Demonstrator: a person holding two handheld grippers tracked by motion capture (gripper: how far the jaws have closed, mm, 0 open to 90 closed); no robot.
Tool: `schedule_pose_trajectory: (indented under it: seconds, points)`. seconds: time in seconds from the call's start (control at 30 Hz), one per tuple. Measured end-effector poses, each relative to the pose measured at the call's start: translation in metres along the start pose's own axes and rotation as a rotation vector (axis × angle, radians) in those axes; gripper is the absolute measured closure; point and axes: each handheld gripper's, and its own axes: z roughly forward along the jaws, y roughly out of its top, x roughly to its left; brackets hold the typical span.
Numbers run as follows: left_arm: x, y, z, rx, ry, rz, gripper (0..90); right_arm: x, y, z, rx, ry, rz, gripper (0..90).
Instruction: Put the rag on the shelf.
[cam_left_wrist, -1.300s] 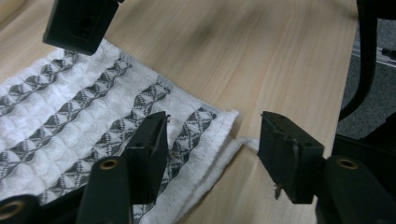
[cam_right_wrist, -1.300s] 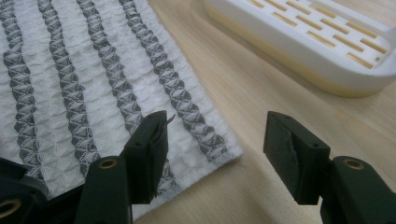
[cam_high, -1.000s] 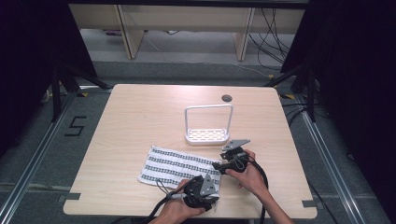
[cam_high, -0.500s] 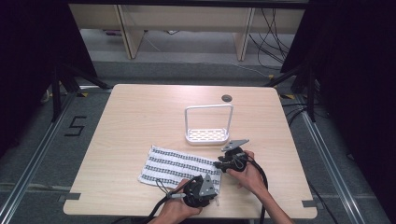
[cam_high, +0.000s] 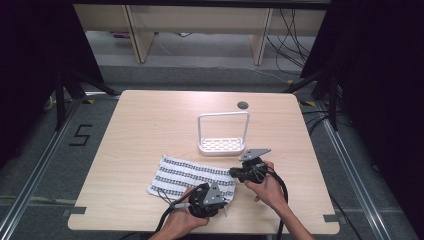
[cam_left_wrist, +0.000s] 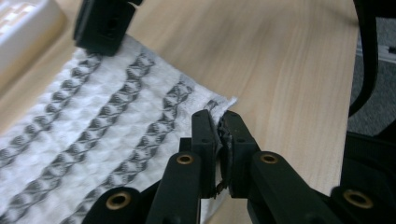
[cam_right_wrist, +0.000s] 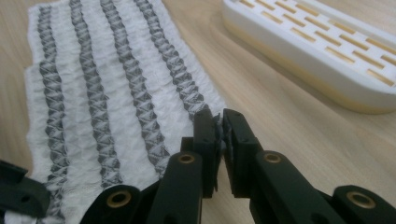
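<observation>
With the striped cloth (cam_high: 192, 177) lying flat on the tabletop (cam_high: 150, 125) and both the left gripper (cam_left_wrist: 218, 128) and right gripper (cam_right_wrist: 219, 125) clamped on its right-hand corners, the grasping step looks done; next comes lifting both corners evenly, probably to fold.

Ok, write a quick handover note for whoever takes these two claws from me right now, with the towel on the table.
Left claw: shut on the near right corner of the striped towel.
Right claw: shut on the towel's far right corner, beside the white rack.
Towel: lying spread flat on the wooden table, its right edge pinched at both corners. The rack stands just beyond it, apart from the cloth.
Done: both corners gripped.
Left: lift or fold the towel, probably carrying the right edge over to the left; nothing is folded yet. Keep both claws closed while moving.
</observation>
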Motion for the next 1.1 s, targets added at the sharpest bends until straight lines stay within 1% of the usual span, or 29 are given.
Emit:
schedule_pose_trajectory:
  seconds: [0.03, 0.07, 0.1, 0.13, 0.17, 0.2, 0.23, 0.33, 0.37, 0.4, 0.47, 0.5, 0.53, 0.57, 0.6, 0.63, 0.67, 0.7, 0.73, 0.77, 0.8, 0.87, 0.9, 0.93, 0.97, 1.0, 1.03, 1.07, 1.1]
  points:
    - [0.001, 0.000, -0.003, -0.011, 0.001, -0.008, 84.7, 0.000, 0.001, -0.001, -0.002, 0.010, 0.005, 85.1]
    - [0.003, 0.001, -0.006, -0.003, 0.007, -0.005, 84.7, 0.000, 0.002, -0.004, 0.009, 0.016, -0.012, 85.2]
    - [0.003, 0.001, -0.006, -0.003, 0.007, -0.005, 84.8, 0.000, 0.002, -0.004, 0.009, 0.016, -0.012, 85.2]
    - [0.005, 0.001, -0.009, -0.014, 0.012, -0.010, 84.8, 0.001, 0.002, -0.003, -0.023, 0.007, -0.005, 85.2]
    - [0.007, 0.001, -0.012, -0.019, 0.013, -0.011, 85.0, 0.001, 0.004, -0.006, -0.032, 0.024, -0.009, 85.3]
    - [0.009, 0.001, -0.017, -0.036, 0.015, -0.027, 85.2, 0.001, 0.005, -0.008, -0.022, 0.036, 0.004, 85.3]
    - [0.009, 0.001, -0.017, -0.036, 0.015, -0.027, 85.2, 0.001, 0.005, -0.008, -0.022, 0.036, 0.004, 85.3]
    - [0.013, 0.005, -0.027, -0.041, 0.018, -0.026, 85.3, 0.003, 0.010, -0.015, -0.037, 0.039, 0.021, 85.3]
    - [0.014, 0.007, -0.030, -0.057, 0.024, -0.030, 85.4, 0.004, 0.013, -0.018, -0.050, 0.041, 0.030, 85.3]
    - [0.015, 0.010, -0.034, -0.088, 0.028, -0.048, 85.5, 0.003, 0.019, -0.024, -0.069, 0.035, 0.018, 85.4]
    - [0.019, 0.016, -0.042, -0.085, 0.026, -0.023, 85.5, 0.004, 0.025, -0.030, -0.083, 0.027, 0.023, 85.4]
    - [0.019, 0.016, -0.042, -0.085, 0.026, -0.023, 85.5, 0.004, 0.025, -0.030, -0.083, 0.027, 0.023, 85.4]
    - [0.021, 0.023, -0.051, -0.117, 0.040, -0.037, 85.5, 0.004, 0.035, -0.037, -0.092, 0.018, 0.015, 85.4]
    - [0.021, 0.023, -0.051, -0.117, 0.040, -0.037, 85.4, 0.006, 0.039, -0.042, -0.094, 0.016, 0.033, 85.5]
    - [0.024, 0.030, -0.059, -0.134, 0.049, -0.039, 85.4, 0.005, 0.044, -0.046, -0.100, 0.011, 0.015, 85.5]
    - [0.024, 0.030, -0.059, -0.134, 0.049, -0.039, 85.5, 0.005, 0.044, -0.046, -0.100, 0.011, 0.015, 85.5]
    - [0.028, 0.037, -0.068, -0.165, 0.058, -0.044, 85.5, 0.006, 0.054, -0.056, -0.123, 0.004, 0.012, 85.6]
    - [0.028, 0.037, -0.068, -0.165, 0.058, -0.044, 85.5, 0.006, 0.054, -0.056, -0.123, 0.004, 0.012, 85.6]
    - [0.030, 0.040, -0.073, -0.174, 0.067, -0.042, 85.5, 0.007, 0.062, -0.065, -0.147, 0.009, 0.006, 85.7]
    - [0.031, 0.042, -0.077, -0.191, 0.072, -0.044, 85.5, 0.007, 0.062, -0.065, -0.147, 0.009, 0.006, 85.7]
    - [0.034, 0.047, -0.086, -0.198, 0.083, -0.043, 85.6, 0.007, 0.069, -0.073, -0.167, 0.020, 0.003, 85.8]
    - [0.039, 0.053, -0.096, -0.217, 0.093, -0.040, 85.6, 0.010, 0.075, -0.082, -0.163, 0.013, 0.011, 85.9]
    - [0.039, 0.053, -0.096, -0.217, 0.093, -0.040, 85.7, 0.010, 0.075, -0.082, -0.163, 0.013, 0.011, 85.9]
    - [0.042, 0.058, -0.103, -0.236, 0.103, -0.041, 85.7, 0.009, 0.077, -0.084, -0.176, 0.011, -0.007, 85.9]
    - [0.043, 0.060, -0.107, -0.248, 0.103, -0.043, 85.7, 0.010, 0.082, -0.090, -0.187, 0.014, 0.001, 85.9]
    - [0.047, 0.066, -0.115, -0.266, 0.108, -0.046, 85.8, 0.012, 0.087, -0.098, -0.183, -0.003, -0.018, 85.9]
    - [0.047, 0.066, -0.115, -0.266, 0.108, -0.046, 85.8, 0.012, 0.087, -0.098, -0.183, -0.003, -0.018, 85.9]
    - [0.050, 0.069, -0.121, -0.278, 0.114, -0.046, 85.8, 0.012, 0.089, -0.100, -0.190, -0.011, -0.036, 86.0]
    - [0.054, 0.075, -0.128, -0.291, 0.122, -0.040, 85.8, 0.014, 0.093, -0.104, -0.188, 0.008, -0.016, 86.0]
